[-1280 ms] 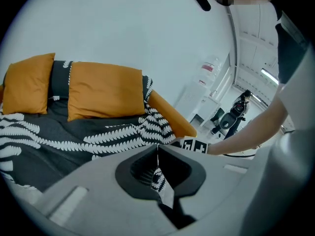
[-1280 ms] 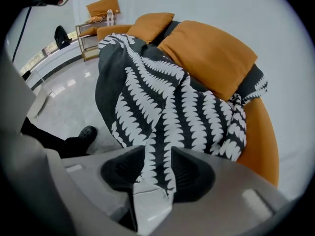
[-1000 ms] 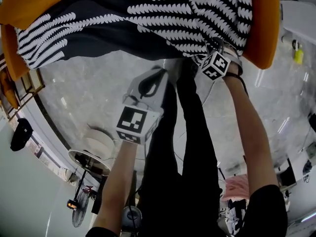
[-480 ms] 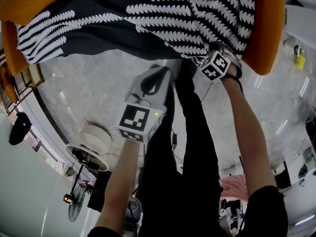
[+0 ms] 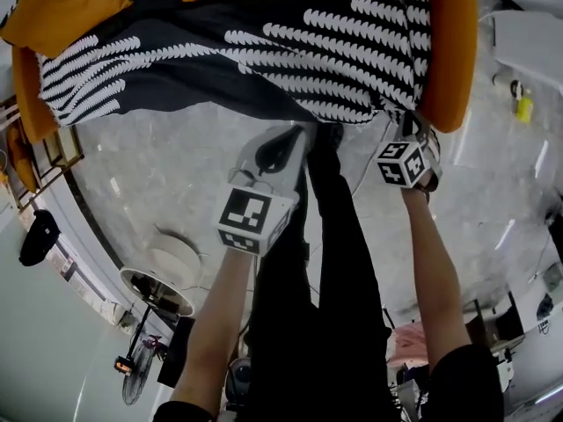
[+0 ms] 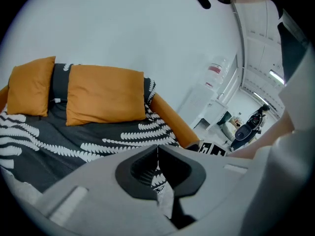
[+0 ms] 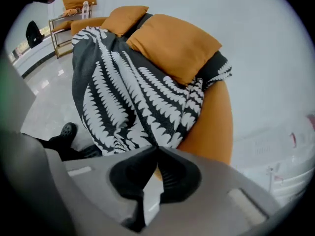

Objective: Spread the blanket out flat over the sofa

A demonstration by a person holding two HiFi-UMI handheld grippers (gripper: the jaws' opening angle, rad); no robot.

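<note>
A black blanket [image 5: 264, 51] with white leaf print lies across the seat of the orange sofa [image 5: 450, 51] and drapes over its front. My right gripper [image 5: 406, 123] is at the blanket's near right corner, beside the sofa arm. In the right gripper view its jaws [image 7: 156, 147] are shut, with the blanket's hem [image 7: 170, 137] right at the tips. My left gripper [image 5: 297, 130] hovers over the floor just short of the blanket's front edge. It is shut [image 6: 157, 146] with nothing between its tips. Two orange cushions [image 6: 106, 95] [image 6: 29, 85] lean on the backrest.
The person's black-trousered legs [image 5: 325, 280] and a dark shoe [image 7: 66, 130] stand on the grey marble floor [image 5: 176, 165] in front of the sofa. A round white stand [image 5: 163, 275] lies at lower left. A small yellow object [image 5: 524, 108] sits on the floor at right.
My right gripper has moved right and toward the sofa's front corner, off the blanket's top. The left gripper has barely shifted.
</note>
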